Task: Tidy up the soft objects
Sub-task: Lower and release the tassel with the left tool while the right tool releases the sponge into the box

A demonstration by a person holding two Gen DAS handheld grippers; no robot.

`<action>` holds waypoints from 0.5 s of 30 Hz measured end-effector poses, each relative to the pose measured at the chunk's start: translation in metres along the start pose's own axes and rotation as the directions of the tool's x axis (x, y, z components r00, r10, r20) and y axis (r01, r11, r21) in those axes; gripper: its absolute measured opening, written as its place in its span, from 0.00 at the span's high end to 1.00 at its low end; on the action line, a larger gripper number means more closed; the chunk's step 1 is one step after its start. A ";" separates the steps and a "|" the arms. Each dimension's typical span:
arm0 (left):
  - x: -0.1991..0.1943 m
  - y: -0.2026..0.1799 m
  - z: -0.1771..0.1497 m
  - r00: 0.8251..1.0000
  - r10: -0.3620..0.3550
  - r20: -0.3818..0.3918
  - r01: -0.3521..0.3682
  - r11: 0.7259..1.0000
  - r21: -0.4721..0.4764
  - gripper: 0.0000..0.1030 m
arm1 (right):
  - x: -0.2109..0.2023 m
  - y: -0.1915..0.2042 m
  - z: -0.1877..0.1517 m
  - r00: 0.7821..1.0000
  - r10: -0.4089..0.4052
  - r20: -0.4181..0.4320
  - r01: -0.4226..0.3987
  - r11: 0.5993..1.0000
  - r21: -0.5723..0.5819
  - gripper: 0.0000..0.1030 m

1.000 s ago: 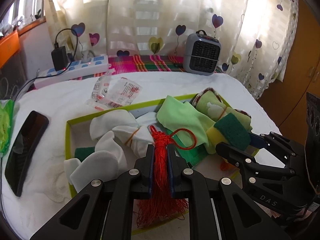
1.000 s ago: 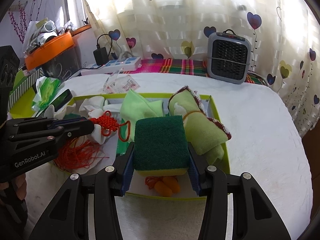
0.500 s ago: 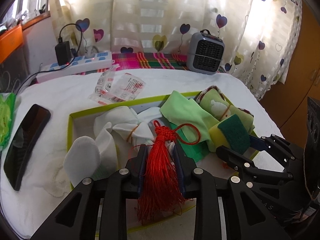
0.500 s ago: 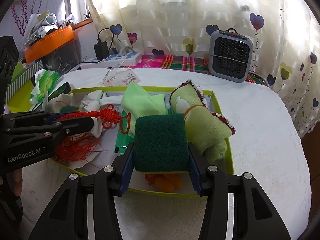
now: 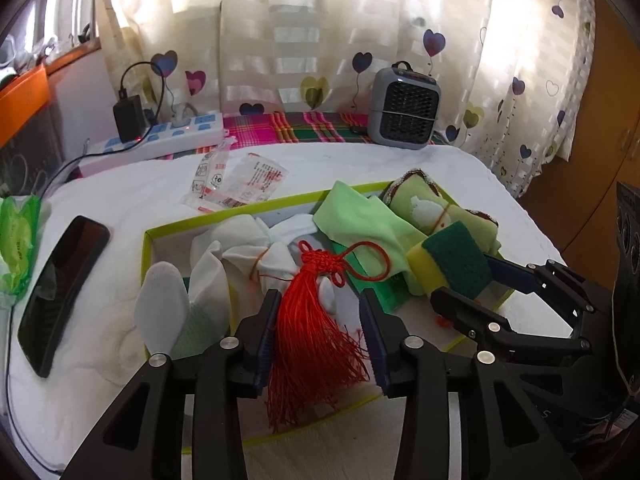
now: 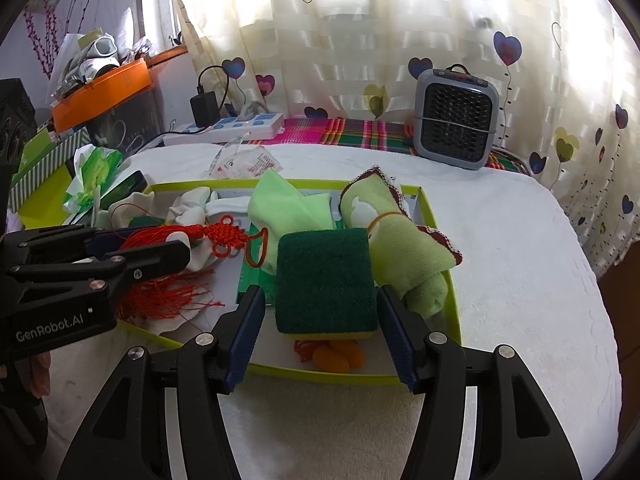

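A lime-rimmed tray [image 5: 149, 240] [image 6: 454, 296] holds soft things. My left gripper [image 5: 320, 312] is open; a red tassel with a knot [image 5: 310, 320] [image 6: 224, 234] lies loose between its jaws, over white socks [image 5: 224, 252]. My right gripper [image 6: 320, 312] is open around a green and yellow sponge [image 6: 326, 280] [image 5: 452, 260] that rests in the tray, with gaps at both pads. A light green cloth [image 6: 288, 208] [image 5: 360, 220] and a rolled green towel [image 6: 396, 248] [image 5: 428, 208] lie behind the sponge.
Small orange pieces [image 6: 340, 354] lie under the sponge. A black phone [image 5: 64, 288] and a green packet [image 5: 18, 240] lie left of the tray. A plastic wrapper [image 5: 236, 180], a power strip [image 5: 160, 140] and a grey heater [image 5: 404, 112] stand behind.
My left gripper has opened and let go of the red tassel, which now lies in the tray. My right gripper has opened off the sponge, which has dropped onto the tray.
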State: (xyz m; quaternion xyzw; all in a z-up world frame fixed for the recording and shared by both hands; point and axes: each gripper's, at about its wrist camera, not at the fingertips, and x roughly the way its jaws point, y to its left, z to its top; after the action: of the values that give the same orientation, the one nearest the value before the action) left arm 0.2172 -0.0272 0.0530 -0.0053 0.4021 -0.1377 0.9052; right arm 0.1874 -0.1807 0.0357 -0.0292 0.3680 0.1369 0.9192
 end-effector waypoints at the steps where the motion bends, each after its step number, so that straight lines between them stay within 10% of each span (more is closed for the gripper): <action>1: -0.001 -0.001 -0.001 1.000 0.005 0.002 -0.005 1.000 0.001 0.61 | -0.001 0.000 0.000 1.000 -0.001 0.001 0.001 1.000 0.001 0.43; 15: -0.032 -0.007 -0.015 0.998 0.039 0.047 -0.038 0.999 -0.013 0.57 | -0.022 0.003 -0.007 0.999 0.004 0.035 -0.004 1.000 0.011 0.43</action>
State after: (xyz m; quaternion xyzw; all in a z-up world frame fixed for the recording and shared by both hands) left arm 0.1839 -0.0238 0.0670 -0.0062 0.3812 -0.1178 0.9169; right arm 0.1666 -0.1838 0.0457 -0.0211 0.3524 0.1371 0.9255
